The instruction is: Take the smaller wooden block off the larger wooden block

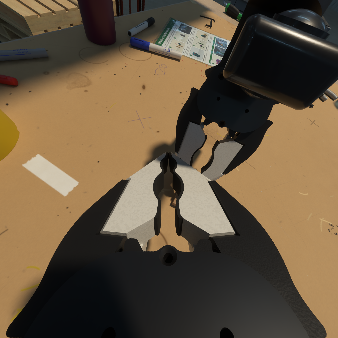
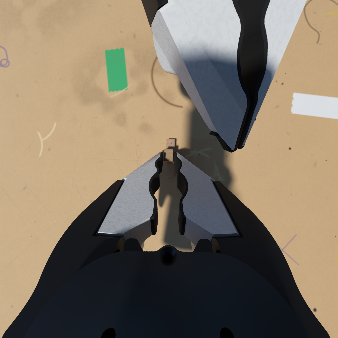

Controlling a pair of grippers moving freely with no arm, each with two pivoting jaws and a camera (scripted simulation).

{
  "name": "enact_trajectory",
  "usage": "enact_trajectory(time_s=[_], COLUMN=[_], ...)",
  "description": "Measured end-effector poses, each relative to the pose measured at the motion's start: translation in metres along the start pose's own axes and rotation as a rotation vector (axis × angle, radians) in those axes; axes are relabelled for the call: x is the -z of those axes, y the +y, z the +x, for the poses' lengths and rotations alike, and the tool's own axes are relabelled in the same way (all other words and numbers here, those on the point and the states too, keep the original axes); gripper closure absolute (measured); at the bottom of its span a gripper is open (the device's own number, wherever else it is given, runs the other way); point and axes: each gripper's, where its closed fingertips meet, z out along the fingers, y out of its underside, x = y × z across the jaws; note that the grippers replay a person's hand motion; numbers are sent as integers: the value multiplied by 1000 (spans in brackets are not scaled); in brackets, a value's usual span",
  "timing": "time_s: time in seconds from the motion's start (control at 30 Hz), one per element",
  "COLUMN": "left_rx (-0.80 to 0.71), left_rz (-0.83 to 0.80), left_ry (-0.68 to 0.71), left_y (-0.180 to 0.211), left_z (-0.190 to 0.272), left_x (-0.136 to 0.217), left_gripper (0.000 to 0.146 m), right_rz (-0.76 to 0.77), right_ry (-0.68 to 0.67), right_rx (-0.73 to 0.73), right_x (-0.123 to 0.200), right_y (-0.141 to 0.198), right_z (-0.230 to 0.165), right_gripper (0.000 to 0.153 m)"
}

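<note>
In the right wrist view my right gripper [image 2: 168, 155] points down at the tabletop [image 2: 54, 182] and is shut on a small wooden block [image 2: 168, 154] held between its fingertips. A second wooden block [image 2: 171, 143] lies just beyond it, partly hidden. My left gripper [image 2: 236, 149] is shut and empty, with its tips just to the right of the blocks. In the left wrist view the left gripper [image 1: 168, 155] has its pads touching. A sliver of wood [image 1: 173, 201] shows through the gap behind its fingers. The right gripper [image 1: 197, 167] hangs close behind and to the right.
A strip of white tape [image 1: 50, 174] and a green tape patch [image 2: 117, 70] lie on the table. At the far side are a dark red cup [image 1: 98, 22], two markers [image 1: 155, 48], a leaflet [image 1: 193, 42] and a wooden pallet [image 1: 36, 14]. A yellow object [image 1: 7, 135] sits at the left edge.
</note>
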Motion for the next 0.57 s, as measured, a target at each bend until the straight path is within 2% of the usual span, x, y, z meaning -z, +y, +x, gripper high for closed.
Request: enact_trajectory(time_s=[0.2, 0.43, 0.57], left_rx=[-7, -52, -110], left_rz=[-11, -92, -97], left_ry=[-7, 43, 101], left_y=[2, 14, 13], left_z=[-1, 11, 25], left_x=[1, -4, -8], left_gripper=[146, 140, 126], right_rz=[14, 86, 137], right_ry=[8, 6, 64], right_rx=[1, -16, -38], right_x=[7, 37, 51], right_y=[1, 4, 3], right_z=[2, 9, 20], right_gripper=[144, 144, 144])
